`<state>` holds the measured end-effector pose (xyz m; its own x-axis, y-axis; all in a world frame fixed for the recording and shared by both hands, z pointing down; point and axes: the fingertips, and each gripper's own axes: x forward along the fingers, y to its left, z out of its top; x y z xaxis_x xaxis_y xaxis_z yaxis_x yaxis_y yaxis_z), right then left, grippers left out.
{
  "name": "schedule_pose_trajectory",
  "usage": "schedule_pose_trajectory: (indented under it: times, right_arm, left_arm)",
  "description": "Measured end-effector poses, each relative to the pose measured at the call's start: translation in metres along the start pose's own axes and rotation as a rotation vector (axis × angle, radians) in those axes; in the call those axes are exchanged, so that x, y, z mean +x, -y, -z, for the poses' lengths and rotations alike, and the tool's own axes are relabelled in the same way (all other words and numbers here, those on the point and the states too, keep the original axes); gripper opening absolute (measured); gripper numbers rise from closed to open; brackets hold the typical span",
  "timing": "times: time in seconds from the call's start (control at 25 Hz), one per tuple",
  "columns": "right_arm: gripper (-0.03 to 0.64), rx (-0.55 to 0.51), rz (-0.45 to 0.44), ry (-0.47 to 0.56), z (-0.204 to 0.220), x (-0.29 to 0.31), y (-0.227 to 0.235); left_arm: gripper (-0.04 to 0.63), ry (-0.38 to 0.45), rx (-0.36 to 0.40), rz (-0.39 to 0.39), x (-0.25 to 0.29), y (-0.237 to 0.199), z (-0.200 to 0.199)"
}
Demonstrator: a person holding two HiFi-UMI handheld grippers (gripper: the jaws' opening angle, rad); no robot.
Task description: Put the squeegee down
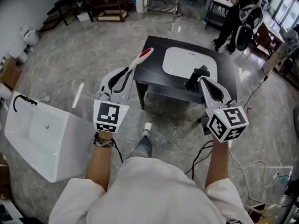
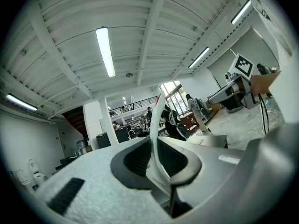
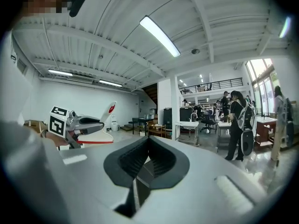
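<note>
The left gripper (image 1: 127,74) is clamped on the squeegee (image 1: 144,56). In the left gripper view its two dark pads press on either side of the white handle (image 2: 157,120), which rises straight up between them. In the head view the handle runs out of the jaws toward 1 o'clock, and its red-marked tip sits beside the left corner of the black table (image 1: 154,85). The squeegee is held in the air and rests on no surface. The right gripper view shows it from the side, with the handle (image 3: 110,110) slanting up toward 1 o'clock. A flat white head with a red edge (image 3: 93,139) lies beneath the left gripper.

The right gripper (image 1: 200,78) is at 3 o'clock from the left one, over the near edge of the table. Its jaws are pressed together with nothing between them (image 3: 147,158).

The table stands at 12 o'clock from the person, and a white sink basin (image 1: 187,62) is set into its top. A second white sink unit (image 1: 44,134) sits on the marble floor at 8 o'clock. At 1 o'clock, well beyond the table, a person in dark clothes wearing a backpack (image 1: 240,13) stands among desks.
</note>
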<state>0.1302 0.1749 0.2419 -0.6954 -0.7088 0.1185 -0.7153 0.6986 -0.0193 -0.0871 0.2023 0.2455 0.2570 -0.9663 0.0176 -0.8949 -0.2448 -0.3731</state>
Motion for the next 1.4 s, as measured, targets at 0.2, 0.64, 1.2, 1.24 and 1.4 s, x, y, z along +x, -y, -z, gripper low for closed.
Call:
schedule_pose_trajectory:
  times: [0.2,0.64,1.2,1.24,1.4]
  right_arm:
    - [0.007,0.011,0.005,-0.014,-0.007,0.054,0.020]
    - [0.007,0.039,0.022,-0.041,-0.007,0.125,0.049]
    - [0.007,0.064,0.071,-0.060,-0.006,0.208,0.075]
    - [0.007,0.066,0.075,-0.061,-0.007,0.214,0.078]
    - [0.006,0.075,0.098,-0.065,-0.008,0.242,0.090]
  left_arm:
    - [0.046,-0.014,-0.016,0.024,0.049,-0.032,0.015]
    - [0.046,-0.022,-0.030,0.049,0.112,-0.075,0.036]
    - [0.046,-0.030,-0.036,0.106,0.183,-0.125,0.070]
    - [0.046,-0.030,-0.037,0.112,0.189,-0.129,0.072]
    - [0.046,-0.025,-0.042,0.133,0.216,-0.146,0.080]
